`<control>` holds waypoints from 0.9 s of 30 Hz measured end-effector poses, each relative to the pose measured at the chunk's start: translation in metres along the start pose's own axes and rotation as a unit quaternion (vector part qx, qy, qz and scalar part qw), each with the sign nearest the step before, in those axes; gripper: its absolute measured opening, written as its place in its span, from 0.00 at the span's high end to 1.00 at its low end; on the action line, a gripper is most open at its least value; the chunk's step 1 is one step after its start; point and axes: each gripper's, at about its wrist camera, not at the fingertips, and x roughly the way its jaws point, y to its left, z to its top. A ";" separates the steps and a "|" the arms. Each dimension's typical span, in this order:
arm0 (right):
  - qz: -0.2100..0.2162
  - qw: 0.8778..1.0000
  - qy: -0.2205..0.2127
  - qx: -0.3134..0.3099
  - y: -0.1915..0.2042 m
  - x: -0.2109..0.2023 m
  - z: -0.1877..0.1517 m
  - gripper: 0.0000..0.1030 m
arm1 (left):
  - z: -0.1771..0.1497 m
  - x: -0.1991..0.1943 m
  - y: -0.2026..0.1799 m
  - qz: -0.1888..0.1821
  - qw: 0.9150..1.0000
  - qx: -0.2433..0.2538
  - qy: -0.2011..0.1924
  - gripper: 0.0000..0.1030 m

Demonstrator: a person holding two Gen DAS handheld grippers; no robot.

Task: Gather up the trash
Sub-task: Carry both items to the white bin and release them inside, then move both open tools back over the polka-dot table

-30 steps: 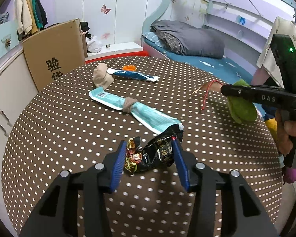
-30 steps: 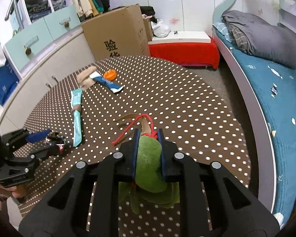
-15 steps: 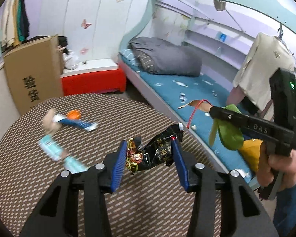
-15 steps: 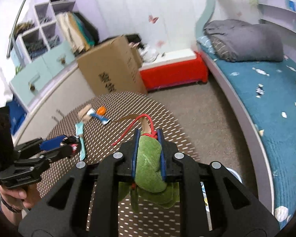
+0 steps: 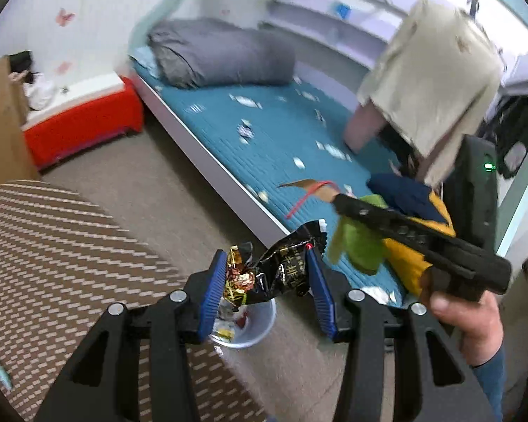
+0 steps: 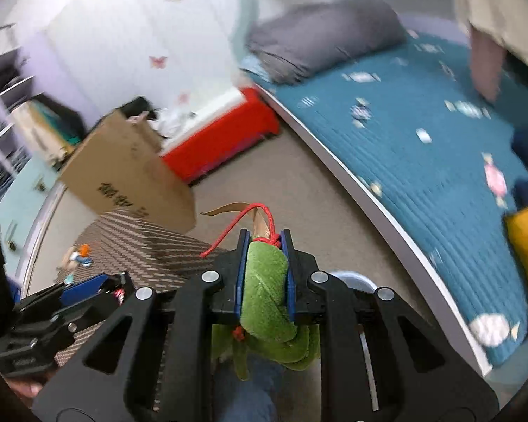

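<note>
Carry-to-bin step, judged from the layout. Left gripper (image 5: 269, 290) is clamped on a crumpled black snack wrapper (image 5: 281, 270), directly above the pale trash bin (image 5: 260, 330) on the floor. Right gripper (image 6: 264, 276) is clenched on a green leaf-wrapped bundle (image 6: 267, 292) with red string, beside the bin. Next: centre each over the bin, then release. Gold wrapper characters are unreadable; carton (image 6: 123, 172) print is blurred.

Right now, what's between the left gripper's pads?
In the left wrist view, a crumpled black snack wrapper spans the gap between the left gripper pads, clamped. Directly below it on the floor stands a translucent bin holding trash.
</note>
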 end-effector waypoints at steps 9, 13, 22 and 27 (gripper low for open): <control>-0.004 0.995 0.068 0.079 -0.060 0.074 -0.020 0.83 | 0.000 0.110 -0.025 0.028 0.993 0.013 0.115 0.54; 0.001 0.990 0.095 0.108 -0.082 0.103 -0.025 0.80 | -0.003 0.145 -0.017 0.053 0.986 -0.002 0.161 0.49; 0.011 0.969 0.141 0.201 -0.122 0.141 -0.053 0.23 | 0.005 0.167 -0.003 0.105 0.975 -0.024 0.193 0.11; -0.008 0.970 0.129 0.207 -0.123 0.125 -0.058 0.06 | 0.009 0.146 -0.004 0.104 0.982 -0.030 0.155 0.11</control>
